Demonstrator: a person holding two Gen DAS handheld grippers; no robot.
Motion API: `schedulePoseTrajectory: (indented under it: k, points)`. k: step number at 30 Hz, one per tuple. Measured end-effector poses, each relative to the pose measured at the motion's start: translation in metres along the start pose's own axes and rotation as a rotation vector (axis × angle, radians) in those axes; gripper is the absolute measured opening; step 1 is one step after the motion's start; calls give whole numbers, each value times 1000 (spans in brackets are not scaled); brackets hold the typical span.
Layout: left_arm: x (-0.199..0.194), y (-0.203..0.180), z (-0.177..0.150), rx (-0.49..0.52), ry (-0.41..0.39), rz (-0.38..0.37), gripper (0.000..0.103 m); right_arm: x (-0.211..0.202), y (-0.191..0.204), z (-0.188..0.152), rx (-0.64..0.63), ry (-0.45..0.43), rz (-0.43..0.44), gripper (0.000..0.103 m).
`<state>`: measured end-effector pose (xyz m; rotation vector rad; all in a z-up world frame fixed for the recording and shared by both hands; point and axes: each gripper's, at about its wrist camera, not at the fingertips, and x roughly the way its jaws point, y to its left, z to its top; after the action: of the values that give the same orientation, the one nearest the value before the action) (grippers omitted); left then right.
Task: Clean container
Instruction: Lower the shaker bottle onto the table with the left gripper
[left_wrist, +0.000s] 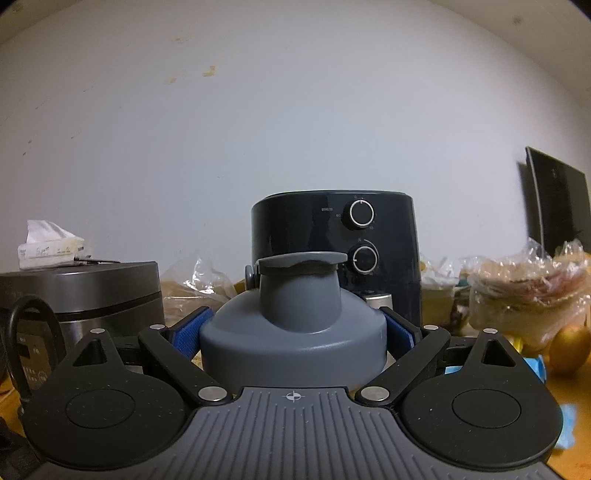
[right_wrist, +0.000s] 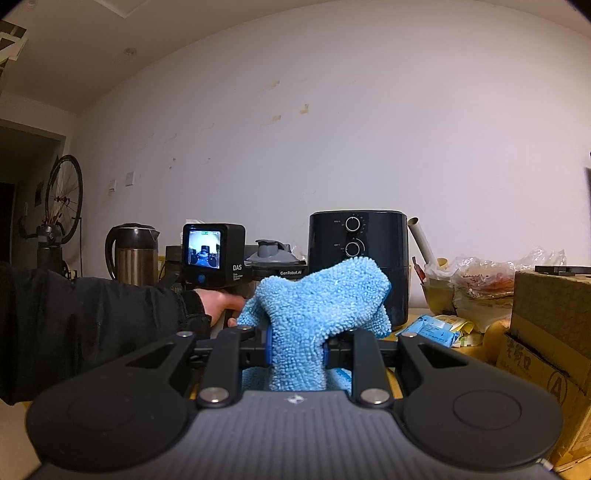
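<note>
So, quick rundown:
Container: grey plastic bottle with a flip-top lid (left_wrist: 293, 325), upright, lower centre of the left wrist view.
Left gripper (left_wrist: 293, 334): blue pads (left_wrist: 192, 332) pressed on both sides of the bottle's cap.
Right gripper (right_wrist: 297, 349): narrow, pinching a fluffy light-blue microfibre cloth (right_wrist: 317, 302), centre frame.
Behind: black air fryer with two dials (left_wrist: 332, 251), just past the bottle.
</note>
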<state>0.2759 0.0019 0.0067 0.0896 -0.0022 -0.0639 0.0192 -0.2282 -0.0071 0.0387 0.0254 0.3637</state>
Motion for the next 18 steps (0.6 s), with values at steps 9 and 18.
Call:
schedulePoseTrajectory:
  k: [9,18]
  points:
    - [0,2,0,-17,-4,-2,95,-4,-3,-1,3,-10,2,22]
    - [-5,-6,2,13,-25,58,97,-9,-6,-2,9,-15,-3,22]
